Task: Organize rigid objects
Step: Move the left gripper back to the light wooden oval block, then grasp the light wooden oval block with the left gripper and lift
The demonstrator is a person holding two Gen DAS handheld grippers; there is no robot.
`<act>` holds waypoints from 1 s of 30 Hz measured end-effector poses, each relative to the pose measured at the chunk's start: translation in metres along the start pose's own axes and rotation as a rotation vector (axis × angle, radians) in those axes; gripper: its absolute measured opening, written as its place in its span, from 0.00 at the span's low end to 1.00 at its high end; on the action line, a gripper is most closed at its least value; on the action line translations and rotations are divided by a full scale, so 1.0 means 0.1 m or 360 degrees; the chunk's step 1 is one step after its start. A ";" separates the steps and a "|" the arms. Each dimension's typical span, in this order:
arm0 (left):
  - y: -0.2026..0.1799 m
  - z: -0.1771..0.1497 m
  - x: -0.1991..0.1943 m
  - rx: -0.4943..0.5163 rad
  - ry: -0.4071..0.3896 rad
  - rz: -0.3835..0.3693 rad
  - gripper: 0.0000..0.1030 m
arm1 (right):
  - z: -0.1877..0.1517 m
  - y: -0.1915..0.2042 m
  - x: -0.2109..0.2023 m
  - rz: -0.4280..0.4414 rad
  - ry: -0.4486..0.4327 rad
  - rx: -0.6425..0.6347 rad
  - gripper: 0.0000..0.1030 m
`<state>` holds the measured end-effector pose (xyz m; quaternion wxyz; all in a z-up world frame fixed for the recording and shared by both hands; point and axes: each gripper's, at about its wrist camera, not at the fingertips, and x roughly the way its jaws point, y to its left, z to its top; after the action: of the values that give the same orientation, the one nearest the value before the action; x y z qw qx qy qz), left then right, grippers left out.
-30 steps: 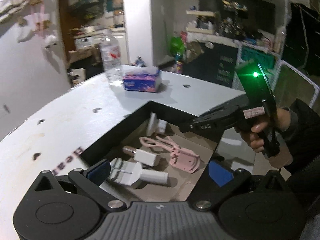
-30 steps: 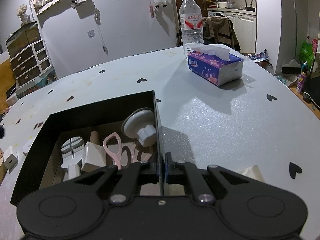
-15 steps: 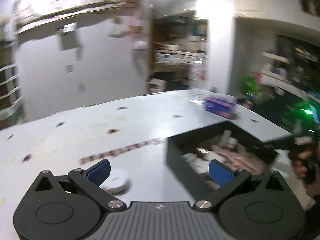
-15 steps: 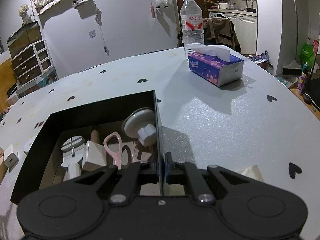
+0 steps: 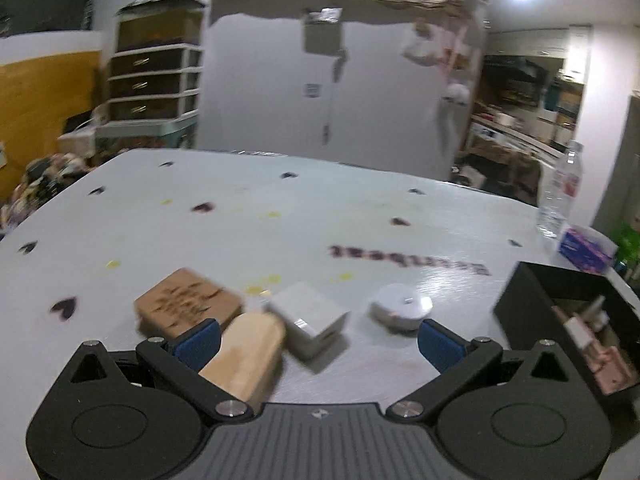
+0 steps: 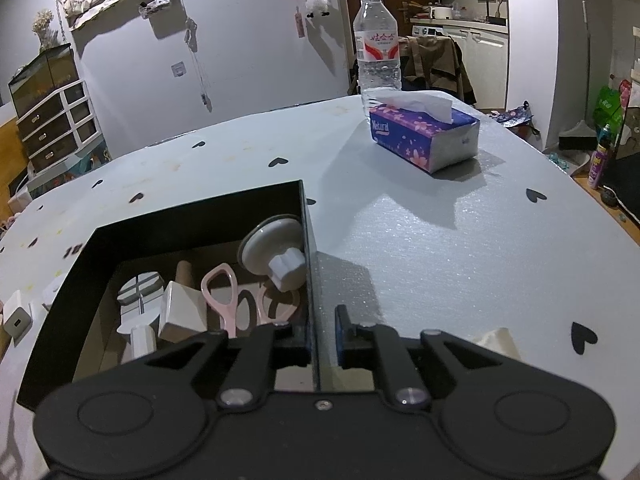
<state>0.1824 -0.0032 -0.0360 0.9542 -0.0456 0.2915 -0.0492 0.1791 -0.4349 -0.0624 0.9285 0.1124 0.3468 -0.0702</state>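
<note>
My left gripper [image 5: 318, 342] is open and low over the table, its blue pads wide apart. Just ahead of it lie a brown engraved wooden block [image 5: 188, 304], a pale wooden cylinder [image 5: 248, 356], a white cube adapter [image 5: 308, 320] and a white round disc [image 5: 402, 306]. The black box [image 5: 516, 304] stands off to the right. My right gripper [image 6: 320, 332] straddles the right wall of the black box [image 6: 192, 208]. Its jaws are opening, and a gap shows between the right pad and the wall. Inside the box lie a suction knob [image 6: 276, 256], pink scissors [image 6: 224, 300] and a white adapter [image 6: 180, 312].
A purple tissue box [image 6: 424, 136] and a water bottle [image 6: 378, 56] stand at the far side of the heart-printed table [image 6: 400, 220]. A white plug [image 6: 16, 320] lies left of the box. A crumpled tissue [image 6: 496, 340] sits by my right gripper. Drawers stand beyond the table.
My left gripper swung left from over the box to the loose objects on the table. My right gripper's jaws parted slightly from the box wall; the hand itself stayed put.
</note>
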 end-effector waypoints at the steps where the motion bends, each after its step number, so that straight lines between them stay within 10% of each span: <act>1: 0.05 -0.02 0.01 -0.0013 0.0010 0.0025 1.00 | 0.00 0.00 0.00 0.0003 0.0003 0.0002 0.11; 22: 0.30 -0.03 0.33 -0.0049 0.0323 -0.0064 0.62 | 0.02 0.04 0.02 0.0010 0.0019 -0.0019 0.05; 30: 0.13 0.00 0.47 0.0083 0.0362 0.0108 0.48 | 0.01 0.03 0.02 0.0011 0.0015 -0.0024 0.05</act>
<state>0.2219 0.0040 -0.0640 0.9169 -0.0048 0.3979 -0.0292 0.1825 -0.4323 -0.0625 0.9279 0.1069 0.3514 -0.0636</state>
